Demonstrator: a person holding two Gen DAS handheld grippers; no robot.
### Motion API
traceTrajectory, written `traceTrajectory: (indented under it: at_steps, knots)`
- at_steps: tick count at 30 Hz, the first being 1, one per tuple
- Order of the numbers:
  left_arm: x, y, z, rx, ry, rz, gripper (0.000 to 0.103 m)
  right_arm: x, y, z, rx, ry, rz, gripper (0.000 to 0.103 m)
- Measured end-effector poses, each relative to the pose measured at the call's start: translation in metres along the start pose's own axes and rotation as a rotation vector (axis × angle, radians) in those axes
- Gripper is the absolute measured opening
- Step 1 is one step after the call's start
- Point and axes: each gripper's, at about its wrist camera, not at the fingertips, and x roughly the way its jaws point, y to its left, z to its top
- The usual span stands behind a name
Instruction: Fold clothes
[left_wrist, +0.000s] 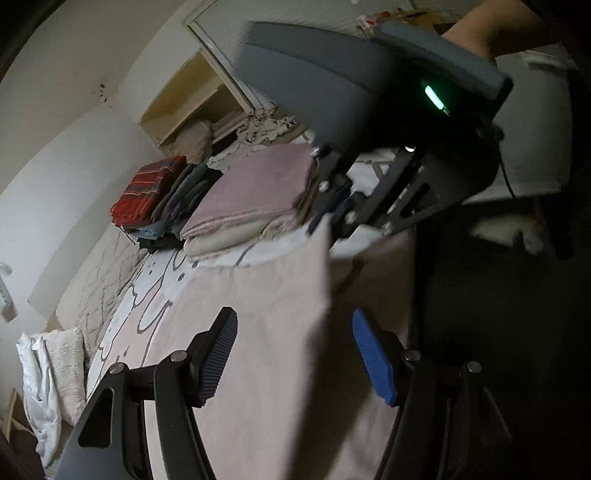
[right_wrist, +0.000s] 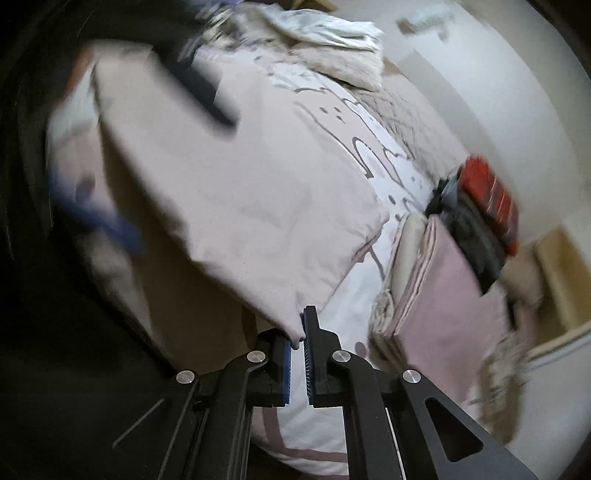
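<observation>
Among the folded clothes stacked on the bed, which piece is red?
The red plaid piece, with thin pale stripes, on top of the dark pile farthest from the camera. The larger stack beside it is topped by a plain pink folded cloth; the rest are grey or beige.

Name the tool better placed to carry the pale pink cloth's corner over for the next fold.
Right. The right tool already pinches a corner of the pale pink cloth; the left tool is open, gripping nothing.

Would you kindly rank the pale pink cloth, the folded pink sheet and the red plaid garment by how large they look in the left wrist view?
1. pale pink cloth, though it lies nearest the camera
2. folded pink sheet
3. red plaid garment
</observation>
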Motion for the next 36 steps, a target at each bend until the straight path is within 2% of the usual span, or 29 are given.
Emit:
traceTrajectory:
  at_steps: [5, 7, 10, 11, 12, 16, 17, 19, 21, 23, 25, 26, 27, 28, 29, 32, 35, 36]
  knots:
    - [0.023, -0.010, 0.018, -0.024, -0.005, 0.059, 0.065, -0.005, -0.025, 0.005, 0.086, -0.038, 0.102, 0.006]
    - [0.029, -0.012, 0.021, -0.016, -0.014, 0.086, 0.063, -0.010, -0.020, 0.003, 0.094, -0.051, 0.123, 0.006]
    - [0.037, -0.010, 0.024, -0.006, -0.020, 0.106, 0.040, -0.006, -0.031, 0.003, 0.097, -0.067, 0.150, 0.006]
    - [0.040, -0.009, 0.024, -0.008, -0.011, 0.109, 0.023, -0.007, -0.035, 0.002, 0.112, -0.069, 0.165, 0.006]
    - [0.045, -0.007, 0.024, -0.018, 0.004, 0.107, 0.010, -0.008, -0.037, 0.001, 0.122, -0.076, 0.171, 0.006]
    - [0.050, 0.011, 0.022, -0.148, 0.039, 0.067, 0.003, -0.012, -0.052, -0.004, 0.207, -0.096, 0.233, 0.006]
    - [0.050, 0.017, 0.022, -0.191, 0.046, 0.052, 0.003, -0.011, -0.063, -0.007, 0.282, -0.097, 0.281, 0.006]
    - [0.050, 0.029, 0.021, -0.283, 0.059, 0.021, 0.003, -0.007, -0.082, -0.015, 0.417, -0.089, 0.321, 0.006]
    - [0.048, 0.043, 0.020, -0.380, 0.060, -0.011, 0.003, 0.002, -0.111, -0.032, 0.627, -0.072, 0.374, 0.007]
    - [0.042, 0.055, 0.018, -0.476, 0.054, -0.043, 0.003, 0.015, -0.135, -0.054, 0.868, -0.078, 0.468, 0.007]
    - [0.038, 0.062, 0.017, -0.544, 0.049, -0.062, 0.003, 0.032, -0.148, -0.072, 1.080, -0.069, 0.559, 0.016]
    - [0.037, 0.066, 0.016, -0.566, 0.046, -0.065, 0.003, 0.038, -0.151, -0.077, 1.156, -0.076, 0.580, 0.046]
    - [0.036, 0.069, 0.015, -0.580, 0.043, -0.065, 0.003, 0.043, -0.153, -0.082, 1.231, -0.083, 0.600, 0.082]
    - [0.035, 0.070, 0.014, -0.591, 0.041, -0.065, 0.003, 0.048, -0.156, -0.087, 1.307, -0.090, 0.620, 0.090]
    - [0.034, 0.072, 0.013, -0.599, 0.039, -0.065, 0.003, 0.057, -0.158, -0.089, 1.396, -0.116, 0.680, 0.090]
    - [0.032, 0.077, 0.010, -0.626, 0.033, -0.076, 0.003, 0.082, -0.161, -0.080, 1.529, -0.144, 0.849, 0.090]
    - [0.027, 0.084, 0.008, -0.650, 0.024, -0.081, 0.003, 0.103, -0.167, -0.061, 1.593, -0.153, 0.938, 0.090]
    - [0.026, 0.086, 0.007, -0.659, 0.020, -0.081, 0.003, 0.109, -0.169, -0.056, 1.608, -0.143, 0.941, 0.090]
